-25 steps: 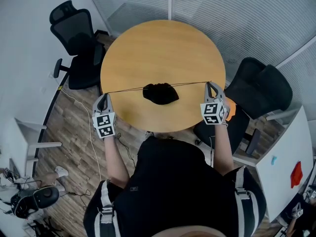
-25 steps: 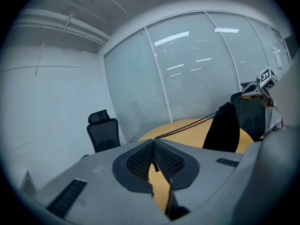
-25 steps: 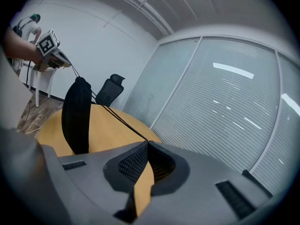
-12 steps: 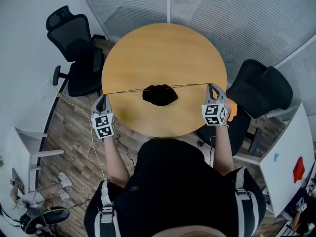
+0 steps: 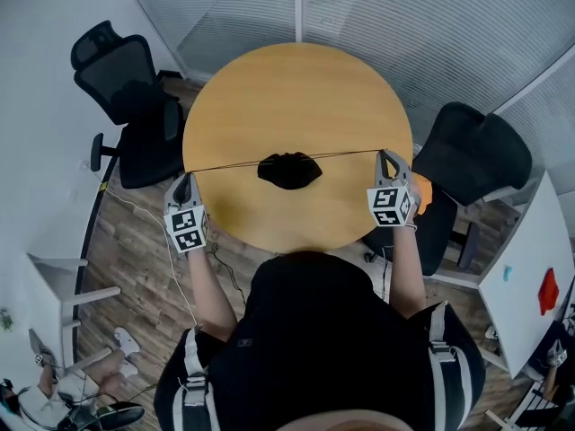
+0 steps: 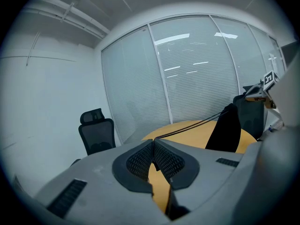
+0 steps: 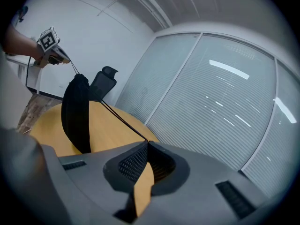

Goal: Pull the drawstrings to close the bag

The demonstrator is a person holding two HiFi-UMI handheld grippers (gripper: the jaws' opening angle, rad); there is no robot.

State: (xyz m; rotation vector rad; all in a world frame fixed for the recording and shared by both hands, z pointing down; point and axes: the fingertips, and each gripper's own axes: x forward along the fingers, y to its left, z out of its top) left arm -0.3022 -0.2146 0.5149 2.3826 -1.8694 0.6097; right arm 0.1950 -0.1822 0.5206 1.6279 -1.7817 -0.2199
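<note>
A small black drawstring bag [image 5: 289, 171] lies bunched near the front of the round wooden table [image 5: 296, 88]. Its thin drawstrings [image 5: 229, 164] run taut to both sides. My left gripper [image 5: 184, 181] is shut on the left drawstring [image 6: 187, 127] just off the table's left edge. My right gripper [image 5: 384, 155] is shut on the right drawstring [image 7: 122, 121] at the table's right edge. In the left gripper view the bag [image 6: 226, 130] hangs dark on the string, and in the right gripper view the bag [image 7: 77, 114] does too.
One black office chair [image 5: 130, 97] stands left of the table, another black chair [image 5: 472, 164] to its right. Glass walls with blinds [image 5: 377, 7] curve behind. A white desk [image 5: 530, 285] is at the right, a cable [image 5: 148, 218] trails on the wooden floor.
Both grippers hold their places with the strings taut. The bag has stayed bunched in the middle. Only the head view has shifted slightly.
</note>
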